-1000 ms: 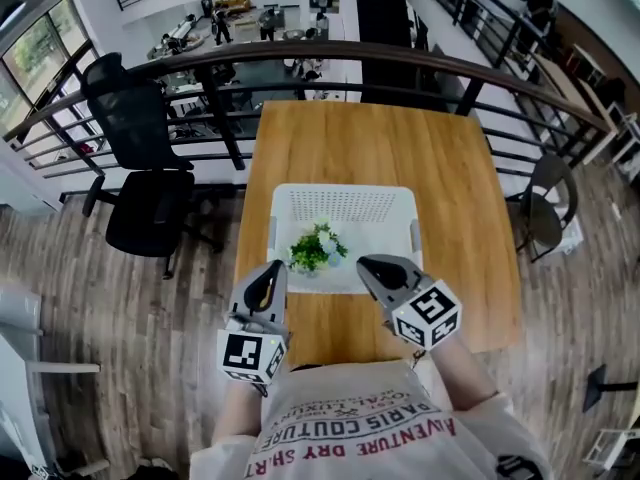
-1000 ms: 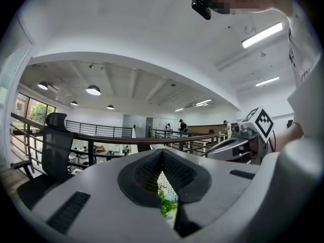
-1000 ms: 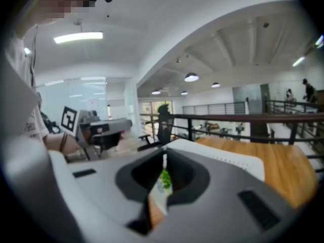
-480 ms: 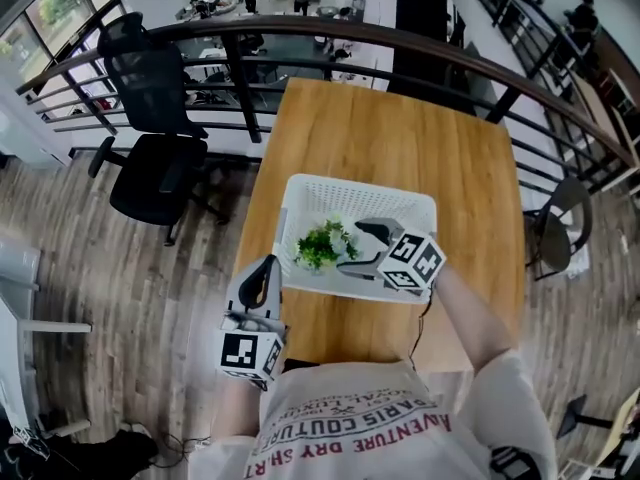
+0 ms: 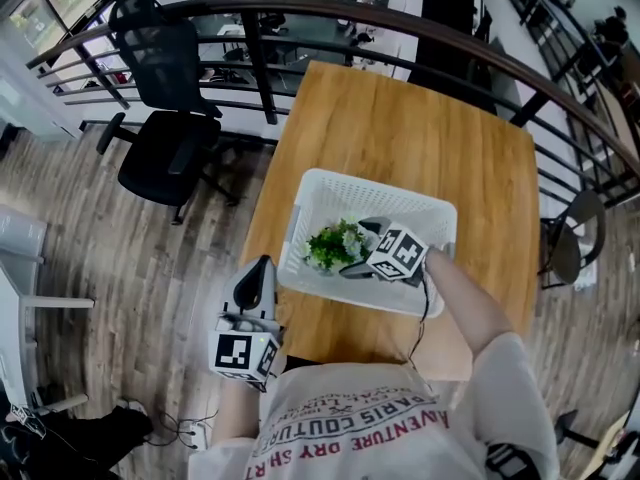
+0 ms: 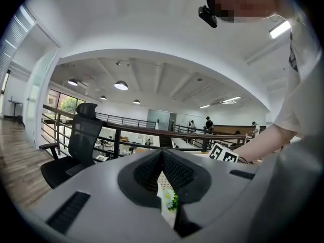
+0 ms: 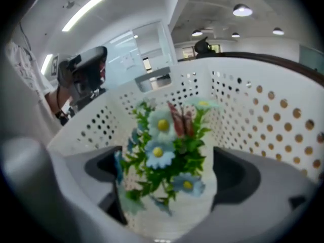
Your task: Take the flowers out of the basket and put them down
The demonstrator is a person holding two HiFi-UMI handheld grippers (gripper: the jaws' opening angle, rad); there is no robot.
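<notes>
A small bunch of green leaves and pale blue and white flowers stands in a white perforated basket on the wooden table. My right gripper reaches into the basket; its jaws are opening and stand wide on either side of the flowers without pressing them. In the right gripper view the fingers flank the bunch. My left gripper hangs shut off the table's near left edge, outside the basket. A sliver of the flowers shows past the left gripper.
A dark railing curves behind the table's far edge. A black office chair stands to the left on the wood floor. Another chair sits at the right. The basket's walls rise close around the right gripper.
My right gripper went forward from the table's near edge into the basket and opened its jaws around the flowers. The left gripper stayed low at the near left.
</notes>
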